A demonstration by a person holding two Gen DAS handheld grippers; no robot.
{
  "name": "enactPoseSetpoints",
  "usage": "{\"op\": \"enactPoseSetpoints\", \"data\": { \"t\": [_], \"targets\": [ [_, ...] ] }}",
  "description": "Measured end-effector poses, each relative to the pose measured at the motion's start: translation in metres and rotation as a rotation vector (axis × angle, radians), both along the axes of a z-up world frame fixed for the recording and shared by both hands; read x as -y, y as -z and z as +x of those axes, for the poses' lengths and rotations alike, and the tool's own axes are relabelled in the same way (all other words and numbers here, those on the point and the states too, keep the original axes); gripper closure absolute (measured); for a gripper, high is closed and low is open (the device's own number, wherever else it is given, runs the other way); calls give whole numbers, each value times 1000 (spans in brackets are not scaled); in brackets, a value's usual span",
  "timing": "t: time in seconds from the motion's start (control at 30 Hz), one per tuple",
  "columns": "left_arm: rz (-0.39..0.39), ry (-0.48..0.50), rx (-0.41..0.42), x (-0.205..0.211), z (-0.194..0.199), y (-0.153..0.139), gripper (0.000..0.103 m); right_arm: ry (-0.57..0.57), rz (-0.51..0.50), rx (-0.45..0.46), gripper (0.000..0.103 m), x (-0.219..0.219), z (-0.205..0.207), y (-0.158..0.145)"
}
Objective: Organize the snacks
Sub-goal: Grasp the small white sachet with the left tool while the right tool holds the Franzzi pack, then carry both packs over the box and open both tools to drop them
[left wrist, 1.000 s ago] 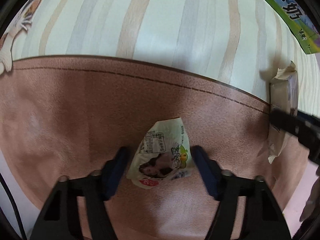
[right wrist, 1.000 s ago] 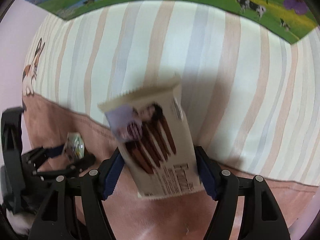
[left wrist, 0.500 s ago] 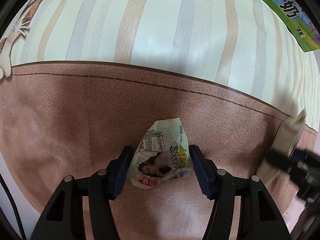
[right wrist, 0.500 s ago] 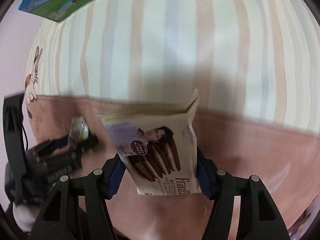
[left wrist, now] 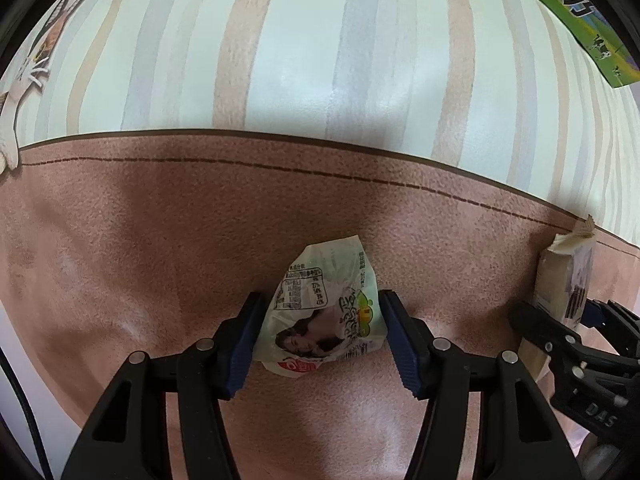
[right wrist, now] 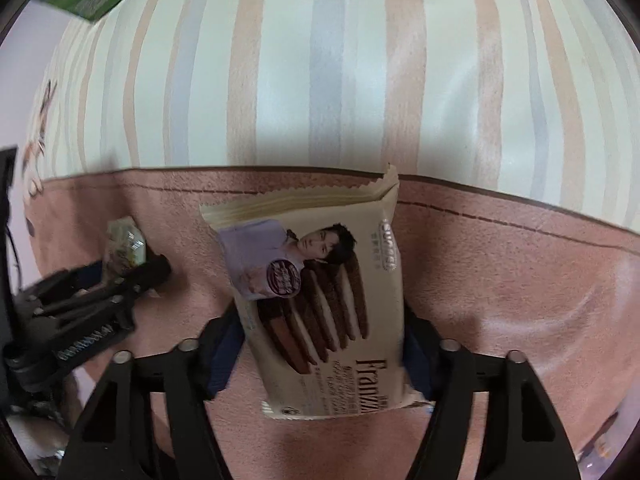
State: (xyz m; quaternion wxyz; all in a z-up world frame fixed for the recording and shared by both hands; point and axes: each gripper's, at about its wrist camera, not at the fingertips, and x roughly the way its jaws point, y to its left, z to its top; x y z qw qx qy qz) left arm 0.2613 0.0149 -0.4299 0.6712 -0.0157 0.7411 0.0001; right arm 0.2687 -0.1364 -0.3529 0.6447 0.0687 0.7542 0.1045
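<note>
Cream, brown-printed wafer packet (right wrist: 328, 300); striped cloth (right wrist: 340, 60)

Dim fisheye views, soft glare, shadowed centre, blurred edges.

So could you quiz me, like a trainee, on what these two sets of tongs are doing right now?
1. Multiple choice: what do the right tongs hold? A) a drink can B) a cream wafer packet C) a spoon
2. True or false: the left tongs grip a small crumpled green-and-white snack pouch.
3. Fill in: both snacks hang over the ____ band of the table mat, not its striped part.

Key: 1 B. 2 True. 3 brown. The right tongs have just been closing, with the packet between them.
</note>
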Motion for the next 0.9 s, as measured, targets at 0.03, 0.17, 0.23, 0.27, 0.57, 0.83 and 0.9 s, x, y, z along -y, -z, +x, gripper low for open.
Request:
{"op": "enactPoseSetpoints", "data": {
  "t": [0.03,0.17,0.23,0.27,0.57,0.83,0.9],
  "targets": [
    [-13,-1,0,1,-1,-2,47,-3,0,10,39,-9,-8,-5],
    [-61,-3,3,5,-4,-16,47,-3,19,33,40,-15,-25,-14],
    [-79,10,14,10,-5,-24,47,16,47,33,40,-2,-28,-20],
    [-88,17,22,13,-5,-29,47,28,63,29,40,-1,-29,-21],
    [-188,19,92,25,15,-85,47,127,212,71,40,13,-32,-60],
    [-287,44,225,35,76,-169,47,166,296,259,40,49,33,-158],
    [-289,63,265,36,91,-186,47,162,303,316,40,54,52,-182]
  ]
}}
